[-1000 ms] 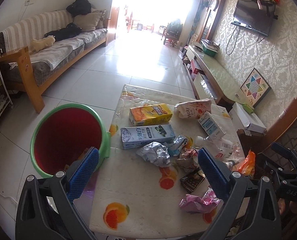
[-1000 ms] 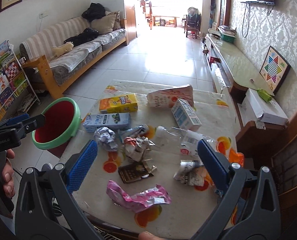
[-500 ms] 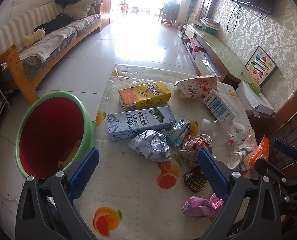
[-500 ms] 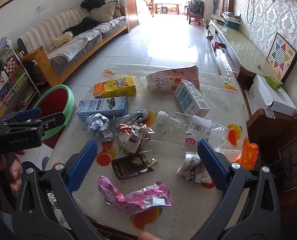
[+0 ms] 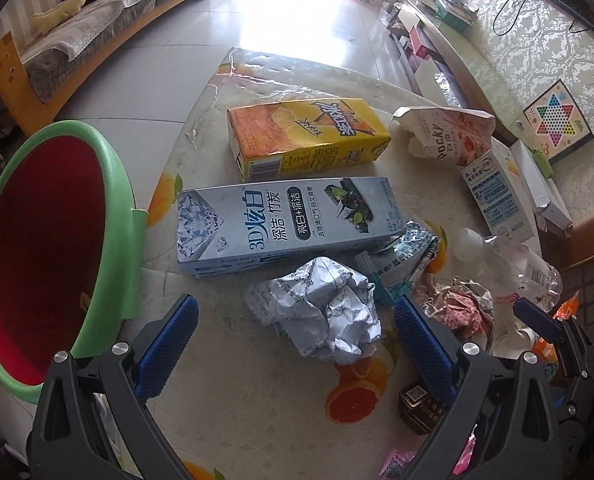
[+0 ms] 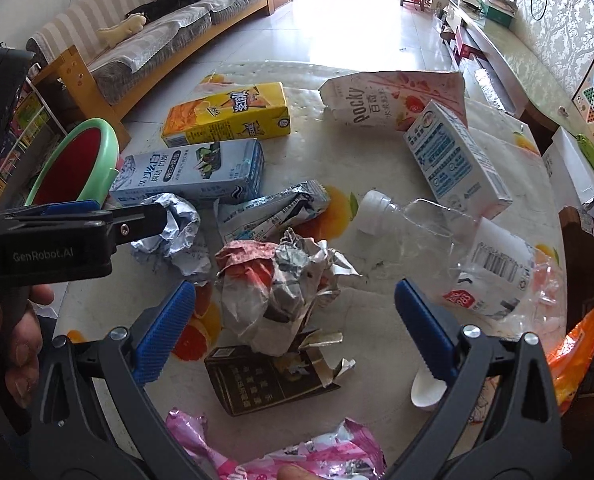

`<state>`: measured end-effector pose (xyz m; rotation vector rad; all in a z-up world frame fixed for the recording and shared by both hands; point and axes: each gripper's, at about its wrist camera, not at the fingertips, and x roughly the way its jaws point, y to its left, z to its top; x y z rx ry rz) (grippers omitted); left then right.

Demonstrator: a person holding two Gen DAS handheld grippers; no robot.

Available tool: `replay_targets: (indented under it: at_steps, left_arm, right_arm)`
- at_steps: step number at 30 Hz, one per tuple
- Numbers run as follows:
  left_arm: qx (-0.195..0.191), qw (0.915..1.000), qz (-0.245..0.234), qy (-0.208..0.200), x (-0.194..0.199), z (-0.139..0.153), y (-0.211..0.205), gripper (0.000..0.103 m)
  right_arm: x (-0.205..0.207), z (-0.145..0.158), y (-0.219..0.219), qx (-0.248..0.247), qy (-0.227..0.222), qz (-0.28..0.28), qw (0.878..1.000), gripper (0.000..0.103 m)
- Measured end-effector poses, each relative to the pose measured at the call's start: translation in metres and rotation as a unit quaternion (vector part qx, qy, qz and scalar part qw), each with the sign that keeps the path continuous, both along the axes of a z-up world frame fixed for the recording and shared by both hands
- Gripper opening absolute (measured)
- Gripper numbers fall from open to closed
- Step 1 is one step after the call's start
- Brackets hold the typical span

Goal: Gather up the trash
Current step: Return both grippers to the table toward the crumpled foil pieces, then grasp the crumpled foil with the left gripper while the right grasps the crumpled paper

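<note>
Trash lies scattered on a fruit-print table (image 5: 257, 384). My left gripper (image 5: 295, 310) is open, its blue pads on either side of a crumpled silver foil ball (image 5: 321, 316) and apart from it. Behind the ball lie a grey toothpaste box (image 5: 285, 220) and a yellow drink carton (image 5: 309, 136). A green-rimmed red bin (image 5: 115, 176) stands at the table's left. My right gripper (image 6: 295, 292) is open over a crumpled red-and-silver wrapper (image 6: 273, 280). Near it are a dark box (image 6: 269, 376), a pink wrapper (image 6: 297, 452) and a clear bottle (image 6: 477, 264).
A Pocky bag (image 6: 393, 96) and a white-blue carton (image 6: 457, 160) lie at the far right of the table, an orange wrapper (image 6: 577, 348) at its right edge. A sofa (image 6: 157, 40) stands to the left, a low TV bench (image 5: 449, 40) to the right, tiled floor between.
Both grippers have moved forward and down toward the trash. The foil ball now sits between the left pads, the red-and-silver wrapper between the right pads. Both stay open.
</note>
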<state>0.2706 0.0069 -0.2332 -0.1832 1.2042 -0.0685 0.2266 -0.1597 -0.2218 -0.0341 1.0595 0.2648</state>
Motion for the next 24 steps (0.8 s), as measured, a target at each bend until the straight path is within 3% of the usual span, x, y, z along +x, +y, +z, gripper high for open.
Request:
replay_targets:
  at_steps: [3,10,12,15,18,24]
  left_arm:
    - [0.01,0.9997,0.0,0.021,0.006,-0.013,-0.005,0.086]
    - [-0.019,0.999,0.01,0.04,0.013,-0.028,-0.011,0.087]
    - [-0.023,0.9989,0.013,0.039,0.014,-0.029,-0.012,0.086]
    - [-0.048,0.9978,0.012,0.044,0.015,-0.032,-0.013,0.073]
    - [-0.049,0.9979,-0.004,0.042,0.018,-0.031,-0.022,0.062]
    - [-0.065,0.9969,-0.011,0.044,0.017,-0.027,-0.031,0.041]
  right_arm:
    - [0.008,-0.009,-0.001,0.003,0.01,0.002,1.0,0.098]
    - [0.018,-0.023,0.003,0.007,0.017,0.014,1.0,0.098]
    - [0.019,-0.025,0.003,0.01,0.017,0.016,1.0,0.083]
    - [0.022,-0.028,0.006,0.012,0.027,0.024,0.999,0.064]
    - [0.021,-0.027,0.007,0.012,0.024,0.029,0.999,0.055]
    - [0.017,-0.021,0.001,0.025,0.018,0.03,0.999,0.048]
